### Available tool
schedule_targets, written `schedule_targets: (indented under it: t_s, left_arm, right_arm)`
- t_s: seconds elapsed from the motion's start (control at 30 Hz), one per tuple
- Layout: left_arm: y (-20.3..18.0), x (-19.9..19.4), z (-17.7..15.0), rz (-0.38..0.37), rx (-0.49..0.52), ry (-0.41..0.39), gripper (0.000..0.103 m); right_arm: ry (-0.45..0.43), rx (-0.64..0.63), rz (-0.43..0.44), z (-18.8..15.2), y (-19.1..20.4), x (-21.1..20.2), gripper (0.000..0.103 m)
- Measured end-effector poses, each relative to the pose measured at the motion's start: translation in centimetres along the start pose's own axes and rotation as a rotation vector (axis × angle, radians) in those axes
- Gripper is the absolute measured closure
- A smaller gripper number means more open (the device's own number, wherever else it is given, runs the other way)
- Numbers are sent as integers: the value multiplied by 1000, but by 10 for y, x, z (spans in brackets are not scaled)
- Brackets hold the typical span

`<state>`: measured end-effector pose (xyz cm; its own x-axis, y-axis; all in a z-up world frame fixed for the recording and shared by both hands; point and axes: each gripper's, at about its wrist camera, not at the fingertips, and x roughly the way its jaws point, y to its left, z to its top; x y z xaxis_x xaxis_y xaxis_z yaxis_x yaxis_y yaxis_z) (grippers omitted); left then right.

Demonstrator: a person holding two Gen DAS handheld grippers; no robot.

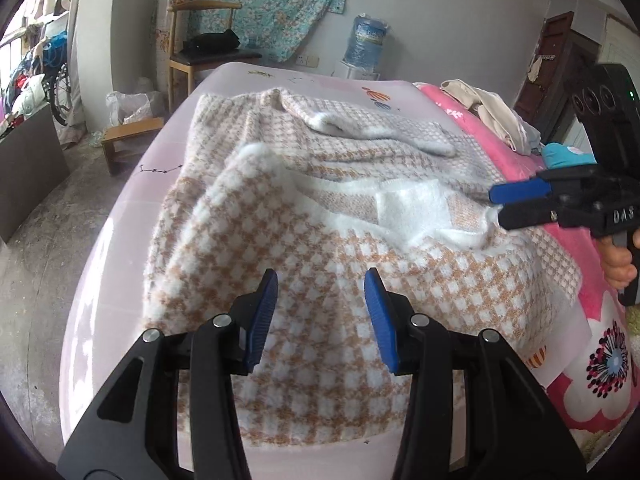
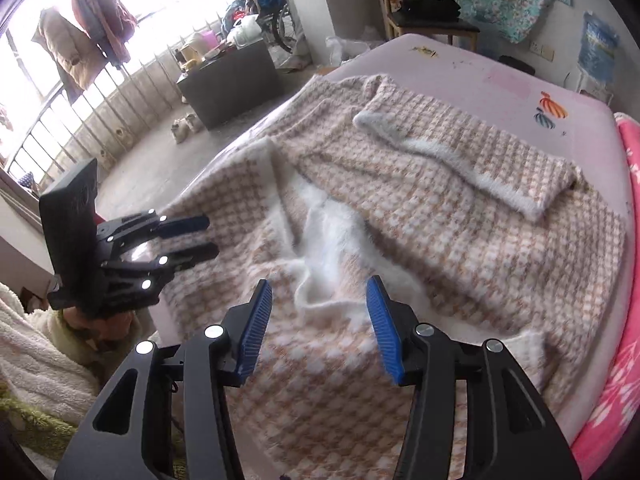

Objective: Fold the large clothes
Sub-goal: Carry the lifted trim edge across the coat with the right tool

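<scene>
A large knitted sweater point(image 1: 320, 240) point(image 2: 440, 220), checked in tan and white with fuzzy white trim, lies rumpled on the pale pink bed point(image 1: 104, 300) point(image 2: 500, 76). One sleeve point(image 1: 360, 124) point(image 2: 480, 168) lies folded across its far part. My left gripper point(image 1: 322, 316) point(image 2: 208, 237) hovers over the near hem, open, with nothing between its blue pads. My right gripper point(image 2: 320, 324) point(image 1: 498, 205) stands open just above a bunched white trim fold point(image 2: 320, 264). In the left wrist view its tips sit at the fluffy white edge point(image 1: 472, 236), and the pads are not pressing on it.
A pile of clothes point(image 1: 492, 116) sits on the pink flowered blanket point(image 1: 592, 380) to the right. Beyond the bed are a wooden chair point(image 1: 200, 48) with a black bag, a water jug point(image 1: 366, 40) and a low stool point(image 1: 128, 136). A dark cabinet point(image 2: 232, 80) stands near the window railing.
</scene>
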<state>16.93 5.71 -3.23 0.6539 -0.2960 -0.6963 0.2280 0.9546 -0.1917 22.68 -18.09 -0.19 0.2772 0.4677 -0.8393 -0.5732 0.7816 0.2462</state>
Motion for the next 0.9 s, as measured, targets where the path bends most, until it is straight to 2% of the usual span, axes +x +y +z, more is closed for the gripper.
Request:
schedule_targets:
  t_s: [0.17, 0.23, 0.3, 0.33, 0.37, 0.43, 0.47, 0.53, 0.63, 0.7, 0.77, 0.83, 0.9]
  left_arm:
    - [8, -8, 11, 152, 27, -57, 60]
    - [16, -5, 17, 214, 31, -52, 60]
    - [25, -2, 21, 252, 26, -34, 60]
    - [31, -1, 21, 260, 15, -23, 60]
    - [35, 0, 22, 257, 3, -16, 60]
    - [43, 1, 23, 233, -19, -7, 60]
    - [46, 2, 24, 216, -28, 3, 60]
    - [53, 7, 25, 175, -46, 30, 60]
    - [57, 11, 25, 179, -56, 34, 60]
    - [57, 13, 25, 190, -54, 33, 60]
    - [55, 14, 25, 193, -48, 36, 60]
    - [52, 18, 26, 207, -32, 43, 60]
    - [49, 21, 27, 217, -13, 47, 60]
  right_arm:
    - [-14, -65, -84, -4, 7, 22, 55]
    - [27, -100, -100, -7, 10, 33, 55]
    - [65, -151, -155, -13, 15, 41, 56]
    - [65, -173, -175, -16, 19, 40, 61]
    - [69, -196, -204, -19, 24, 38, 66]
    - [68, -221, -265, -22, 28, 34, 89]
    - [54, -225, -267, -22, 30, 30, 95]
    - [-15, -203, -248, -18, 31, 13, 97]
    - [-137, -152, -249, -8, 25, -10, 97]
    - [-176, -117, -256, -3, 18, -11, 97]
    - [-162, -81, -273, -4, 8, 2, 97]
    - [-107, -74, -291, -7, 1, 22, 96]
    - [-105, -45, -287, -8, -7, 28, 92]
